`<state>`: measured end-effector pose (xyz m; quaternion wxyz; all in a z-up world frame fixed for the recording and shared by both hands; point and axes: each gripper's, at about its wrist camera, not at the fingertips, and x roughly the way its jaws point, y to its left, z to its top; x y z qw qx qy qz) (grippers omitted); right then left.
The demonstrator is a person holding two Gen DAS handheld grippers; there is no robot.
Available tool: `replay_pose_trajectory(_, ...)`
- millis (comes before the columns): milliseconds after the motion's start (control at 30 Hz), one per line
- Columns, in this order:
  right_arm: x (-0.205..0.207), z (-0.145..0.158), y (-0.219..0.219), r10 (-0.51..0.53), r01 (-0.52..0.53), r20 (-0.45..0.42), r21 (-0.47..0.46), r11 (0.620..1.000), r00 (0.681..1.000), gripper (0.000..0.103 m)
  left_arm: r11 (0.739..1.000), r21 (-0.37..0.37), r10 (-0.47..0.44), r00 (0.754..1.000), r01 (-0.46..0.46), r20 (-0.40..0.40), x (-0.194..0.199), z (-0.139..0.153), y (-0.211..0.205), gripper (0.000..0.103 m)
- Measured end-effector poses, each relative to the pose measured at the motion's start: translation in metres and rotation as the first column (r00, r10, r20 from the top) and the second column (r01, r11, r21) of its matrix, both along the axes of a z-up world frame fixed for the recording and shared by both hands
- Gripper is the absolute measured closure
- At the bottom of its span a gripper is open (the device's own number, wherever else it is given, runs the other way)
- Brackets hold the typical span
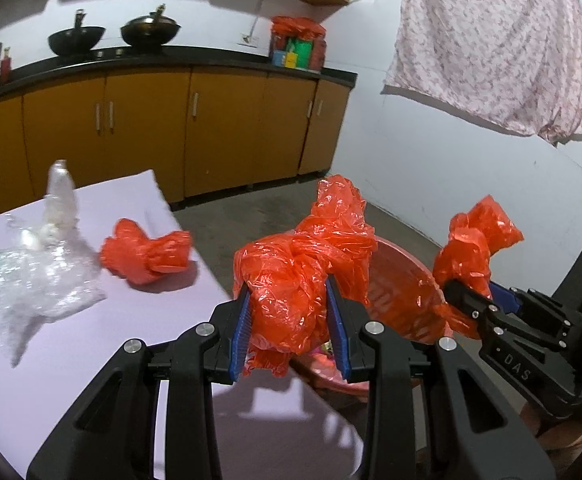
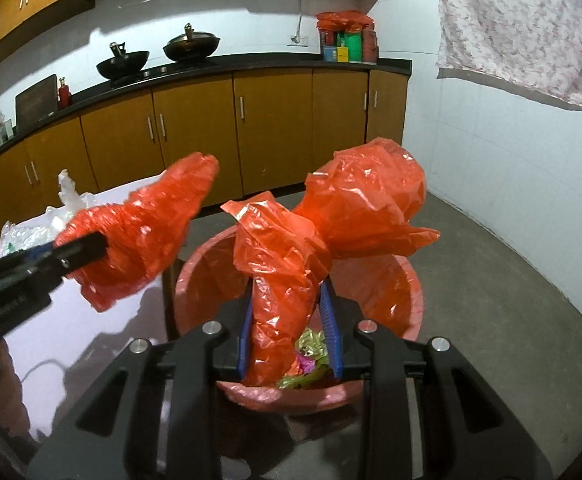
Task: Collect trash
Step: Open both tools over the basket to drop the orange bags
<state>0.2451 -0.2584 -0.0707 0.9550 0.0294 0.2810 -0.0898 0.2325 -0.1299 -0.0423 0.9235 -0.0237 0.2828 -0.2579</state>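
Each of the two tongs is closed on a crumpled red plastic bag. The left tongs (image 1: 289, 312) grip the bigger red bag (image 1: 299, 276) at the edge of the counter (image 1: 91, 360), beside the pink bin. The right tongs (image 2: 289, 316) grip the other red bag (image 2: 331, 232) directly above the open pink bin (image 2: 407, 292).

Only the right wrist view looks down into the bin, where colourful wrappers (image 2: 309, 360) lie at the bottom. Only the left wrist view shows a third red bag (image 1: 147, 254) that lies on the counter, near a heap of clear plastic wrap (image 1: 31, 276).

Behind stand brown kitchen cabinets (image 1: 151, 132), two black woks (image 1: 111, 36) on the black worktop above them, and a flowered cloth (image 1: 499, 48) on the white wall. In each view the held bag hides a part of the bin.
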Motion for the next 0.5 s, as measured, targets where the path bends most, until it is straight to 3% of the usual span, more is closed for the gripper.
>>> replay_pose_trajectory(500,0.025,-0.013,-0.033,-0.017,0.017,-0.007,0.023,1.0,1.0,0.073,0.997,0.041,-0.062,0.998,0.063,-0.026,0.026,-0.018,-0.043,0.068)
